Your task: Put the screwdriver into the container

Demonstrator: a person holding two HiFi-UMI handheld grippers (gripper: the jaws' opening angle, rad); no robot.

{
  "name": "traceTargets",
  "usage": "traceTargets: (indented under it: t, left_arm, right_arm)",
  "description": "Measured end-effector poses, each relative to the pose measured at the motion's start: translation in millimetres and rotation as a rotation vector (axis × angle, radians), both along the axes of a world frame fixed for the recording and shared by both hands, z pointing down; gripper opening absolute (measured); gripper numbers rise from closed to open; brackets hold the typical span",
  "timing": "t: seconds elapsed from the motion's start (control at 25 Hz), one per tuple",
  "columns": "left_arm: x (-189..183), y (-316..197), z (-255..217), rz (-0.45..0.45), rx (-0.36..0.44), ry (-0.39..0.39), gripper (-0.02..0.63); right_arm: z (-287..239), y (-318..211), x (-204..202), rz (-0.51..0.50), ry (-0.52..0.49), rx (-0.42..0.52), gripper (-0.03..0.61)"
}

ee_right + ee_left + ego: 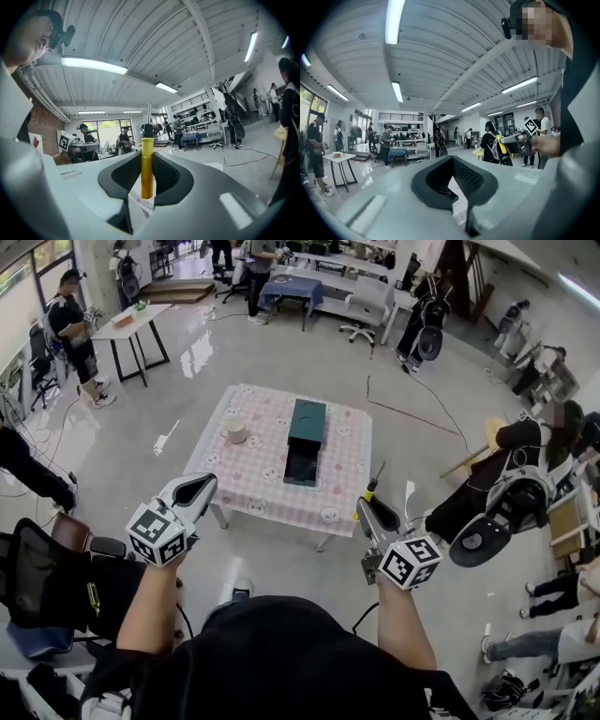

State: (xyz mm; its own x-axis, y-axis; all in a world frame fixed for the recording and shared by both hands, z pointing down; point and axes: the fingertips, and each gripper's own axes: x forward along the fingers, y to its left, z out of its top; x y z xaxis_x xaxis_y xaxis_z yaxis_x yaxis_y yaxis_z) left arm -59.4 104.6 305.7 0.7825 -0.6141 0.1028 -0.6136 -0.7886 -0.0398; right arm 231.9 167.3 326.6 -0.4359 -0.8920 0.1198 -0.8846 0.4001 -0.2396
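Observation:
The dark green container lies open in the middle of a table with a pink checked cloth. The screwdriver has a yellow handle and a thin metal shaft pointing away from me. My right gripper is shut on the handle, held in the air off the table's near right corner. My left gripper hangs above the near left edge of the table, jaws shut with nothing between them. Both grippers are short of the container.
A pale roll sits on the cloth left of the container. Several people, chairs and desks ring the room. A seated person with a round black object is close on the right. A black chair stands at my left.

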Motion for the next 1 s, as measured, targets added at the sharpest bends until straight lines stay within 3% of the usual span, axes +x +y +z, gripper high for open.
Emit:
traceTargets:
  t: [1.0]
  left_arm:
    - [23.7, -114.9, 19.0, 0.184, -0.054, -0.015, 0.001]
  right_arm:
    - [21.8, -73.2, -6.3, 0.124, 0.022, -0.068, 0.106]
